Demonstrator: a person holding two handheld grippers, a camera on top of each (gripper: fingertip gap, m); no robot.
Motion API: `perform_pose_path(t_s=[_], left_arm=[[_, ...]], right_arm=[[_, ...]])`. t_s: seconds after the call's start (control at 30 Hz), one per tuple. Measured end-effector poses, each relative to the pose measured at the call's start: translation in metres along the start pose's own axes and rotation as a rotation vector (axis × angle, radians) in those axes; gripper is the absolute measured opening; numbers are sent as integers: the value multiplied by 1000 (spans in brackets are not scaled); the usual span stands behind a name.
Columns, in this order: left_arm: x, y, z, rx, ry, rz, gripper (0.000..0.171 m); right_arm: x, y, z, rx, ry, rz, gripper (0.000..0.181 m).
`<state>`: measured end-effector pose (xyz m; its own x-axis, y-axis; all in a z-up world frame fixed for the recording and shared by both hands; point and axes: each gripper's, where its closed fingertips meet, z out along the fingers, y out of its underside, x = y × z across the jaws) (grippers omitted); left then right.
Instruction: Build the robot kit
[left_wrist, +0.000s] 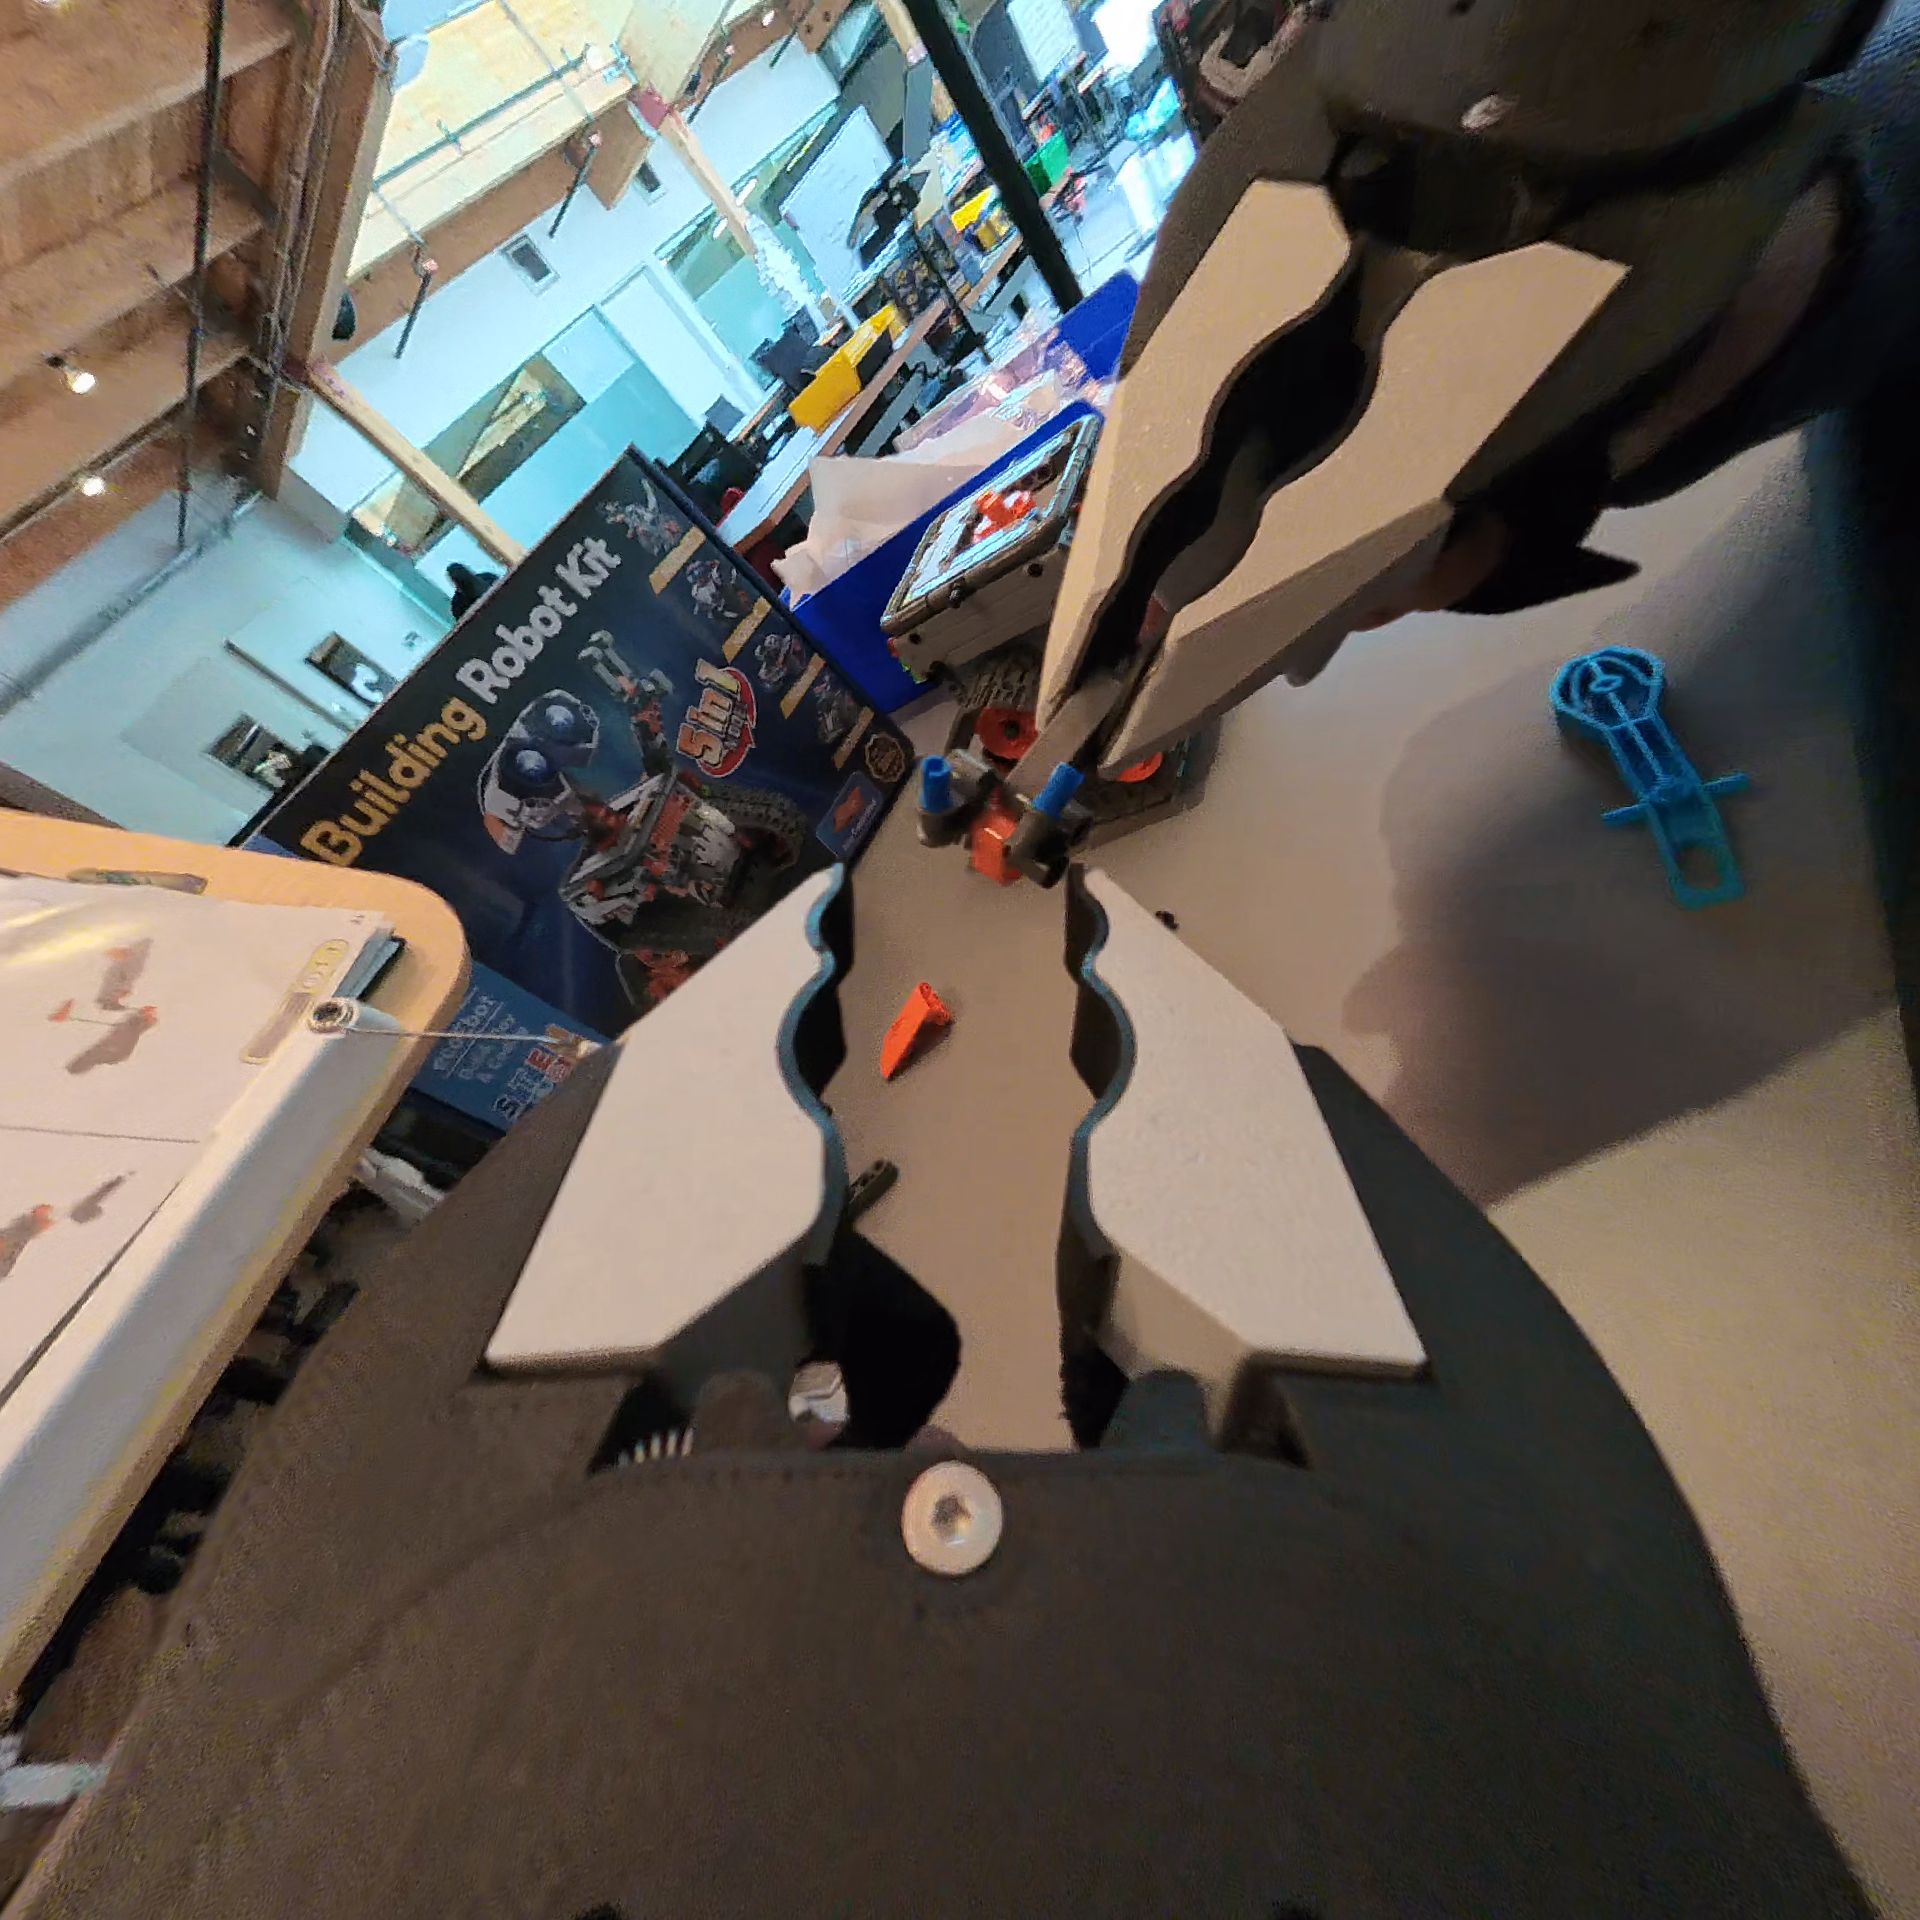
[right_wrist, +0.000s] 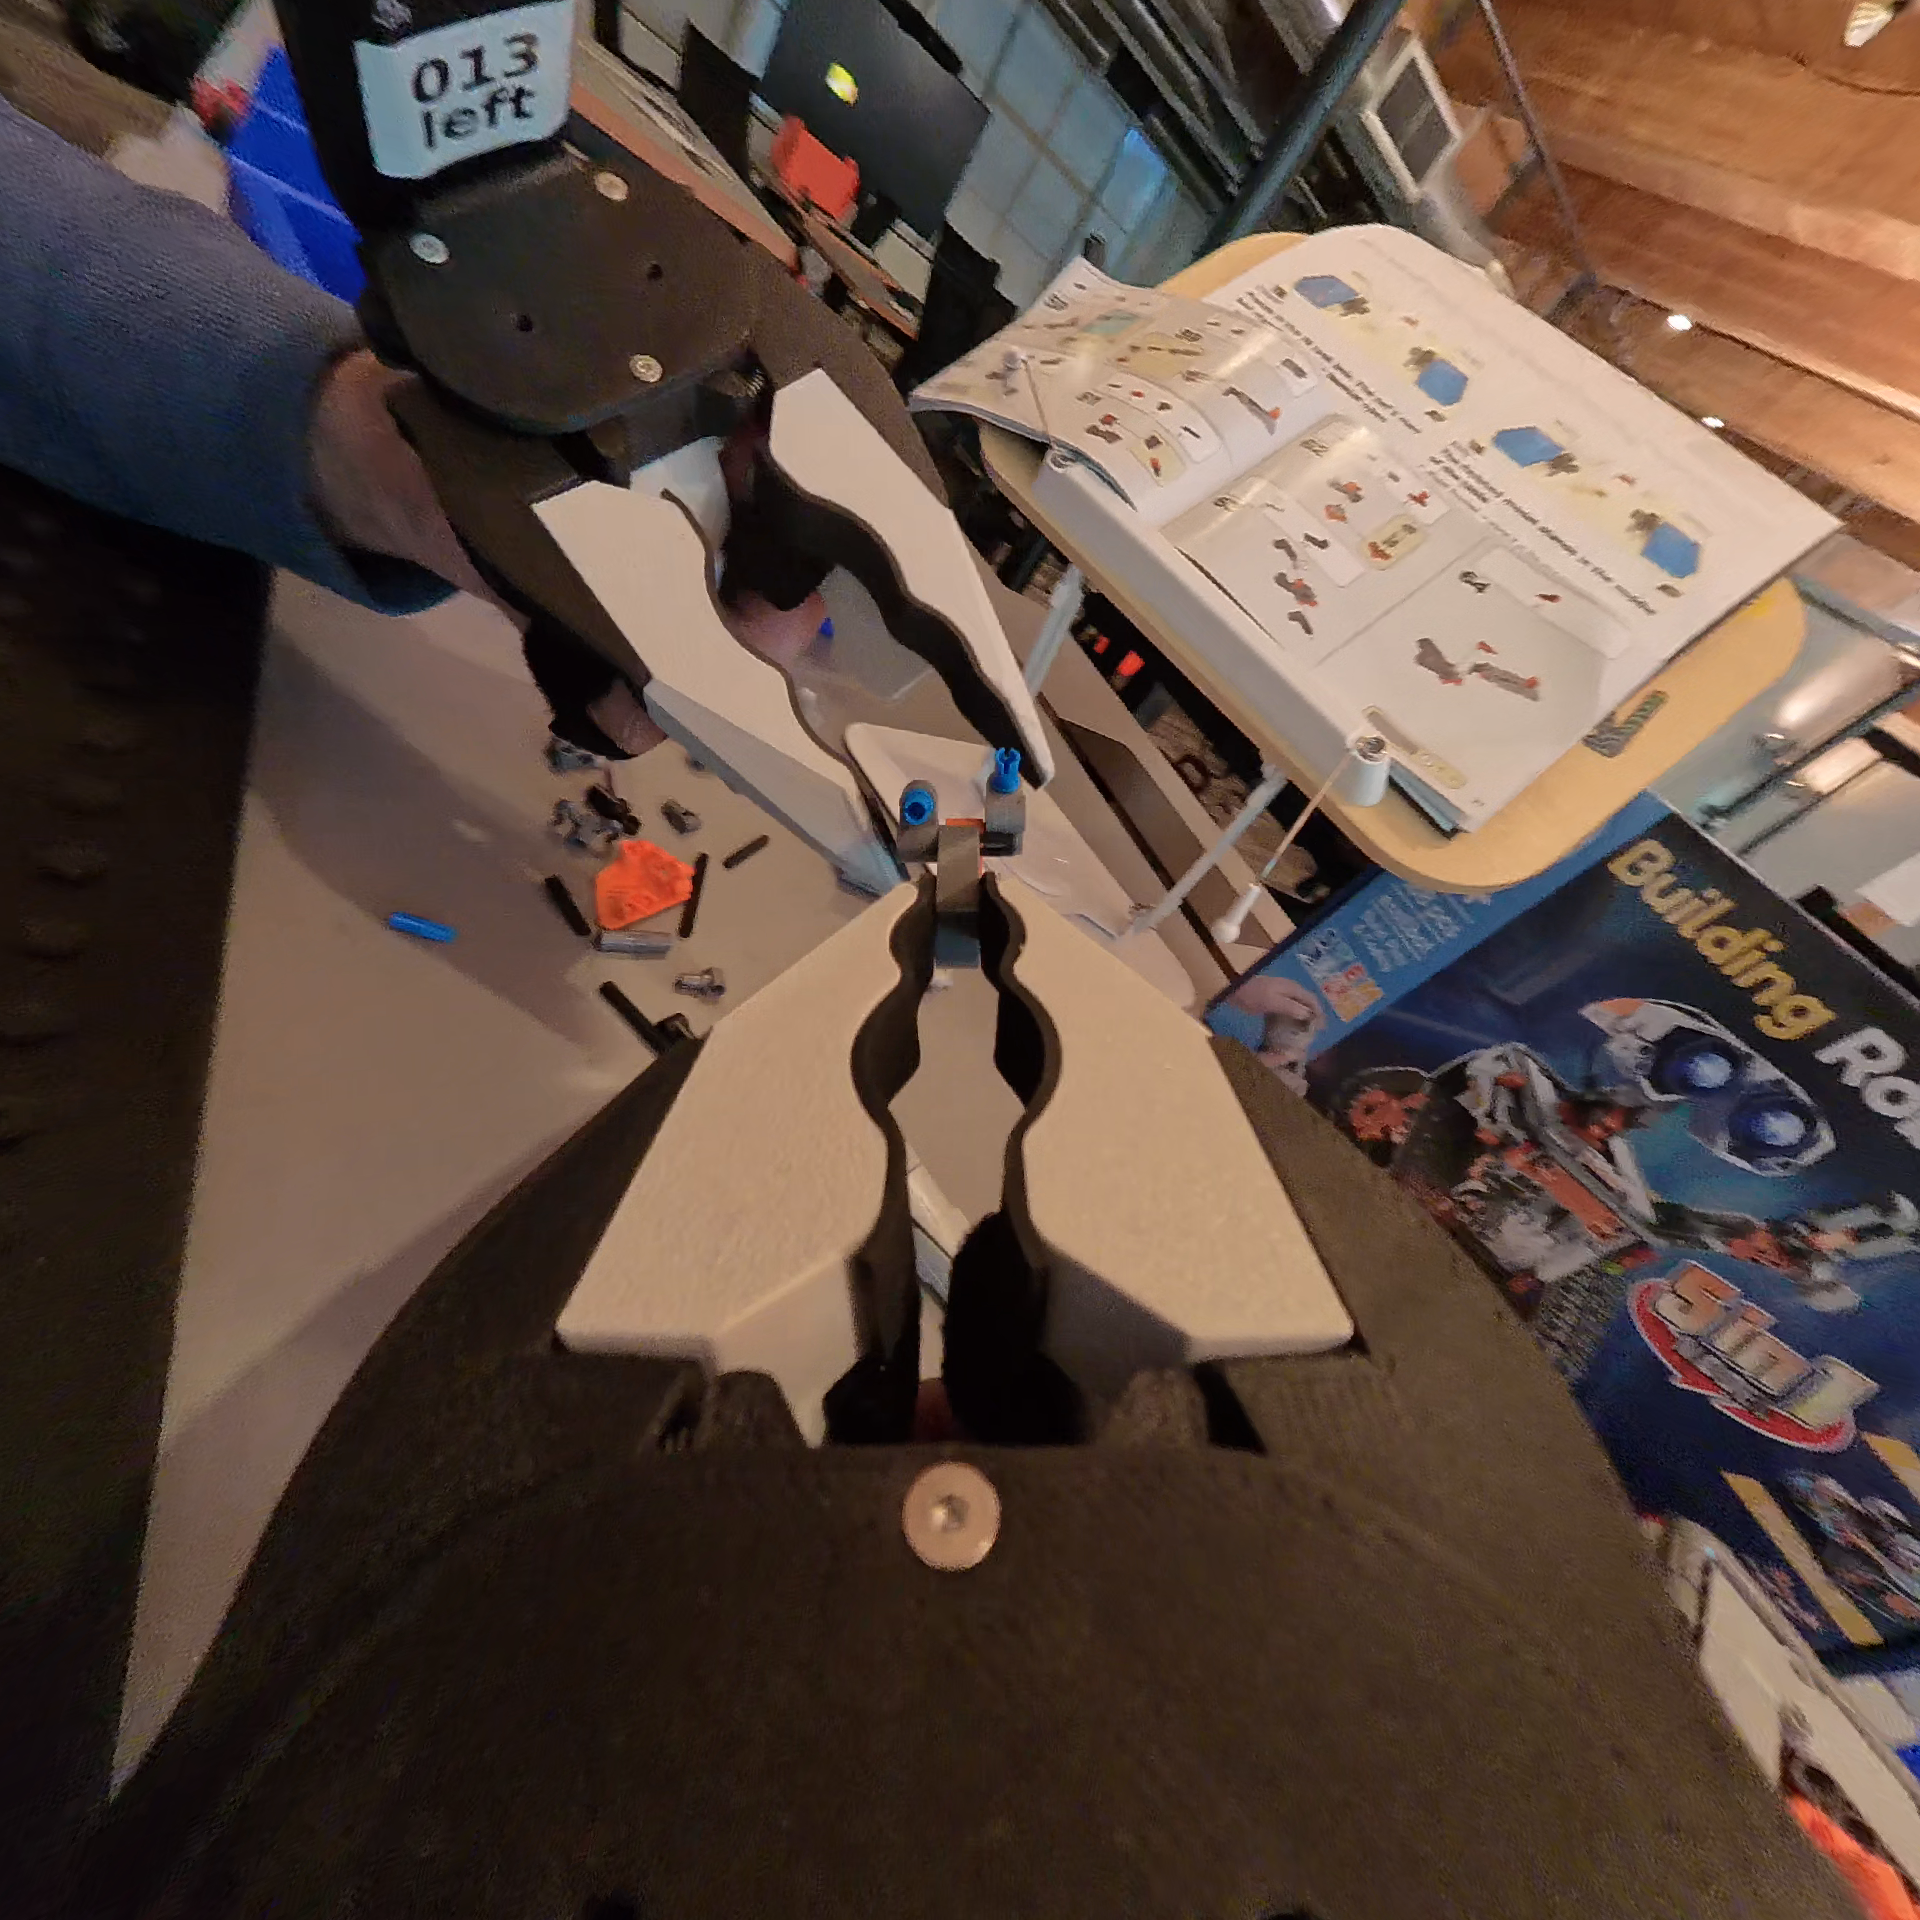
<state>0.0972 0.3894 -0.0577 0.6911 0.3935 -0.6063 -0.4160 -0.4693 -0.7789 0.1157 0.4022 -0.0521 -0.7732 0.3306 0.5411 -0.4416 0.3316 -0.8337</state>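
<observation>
My right gripper is shut on a small assembly of grey connectors, an orange block and two blue pins, and holds it above the grey table. In the left wrist view the right gripper comes down from the upper right with the assembly at its tips. My left gripper is open, its tips just short of the assembly. In the right wrist view the left gripper has one finger on either side of the blue pins, apart from them.
An orange piece and a black pin lie on the table between my left fingers. A blue tool lies to the right. Loose parts lie behind. A kit box, an open booklet on a stand and a part-built model stand nearby. Only a small space, under 4 cm, lies between the two pairs of fingers. Left tips and right tips are each some 20 centimeters from the orange piece.
</observation>
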Motion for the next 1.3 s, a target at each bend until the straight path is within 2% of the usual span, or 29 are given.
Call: perform_pose_path(t_s=[0.07, 0.1, 0.23, 0.33, 0.43, 0.6, 0.73, 0.8, 0.83, 0.97, 1.07, 1.2, 1.3], left_arm=[[9, -7, -2, 27, 55, 22, 50], [11, -6, -2, 18, 66, 32, 50], [38, -7, -2, 34, 210, 17, 30], [45, -14, -8, 83, 276, -16, 28], [49, -14, -10, 55, 283, 41, 27], [50, -14, -10, 4, 213, 174, 24], [43, -14, -8, 16, 142, 223, 26], [36, -9, -5, -8, 129, 164, 27], [34, -4, -4, -27, 149, 95, 33], [32, -9, -9, 53, 330, -298, 38], [42, -16, -13, 103, 486, -493, 35], [51, -25, -17, 167, 576, -570, 13], [50, -28, -16, 191, 555, -555, 12]], right_arm=[[-4, -1, -3, 14, -44, -6, 6], [-9, -3, -4, 30, -84, -10, 6], [-27, -6, -9, 68, -215, -3, 6], [-33, -10, -15, 107, -293, 59, 6], [-37, -9, -17, 107, -337, 72, 6], [-39, -5, -19, 100, -389, 125, 6], [-34, -5, -16, 106, -360, 119, 6], [-29, -8, -16, 118, -318, 87, 6], [-26, -9, -16, 129, -290, 74, 6], [-24, -14, -17, 161, -248, 9, 6], [-27, -19, -18, 192, -253, -20, 6], [-25, -18, -20, 201, -252, -30, 6], [-22, -13, -20, 190, -265, 19, 6]])
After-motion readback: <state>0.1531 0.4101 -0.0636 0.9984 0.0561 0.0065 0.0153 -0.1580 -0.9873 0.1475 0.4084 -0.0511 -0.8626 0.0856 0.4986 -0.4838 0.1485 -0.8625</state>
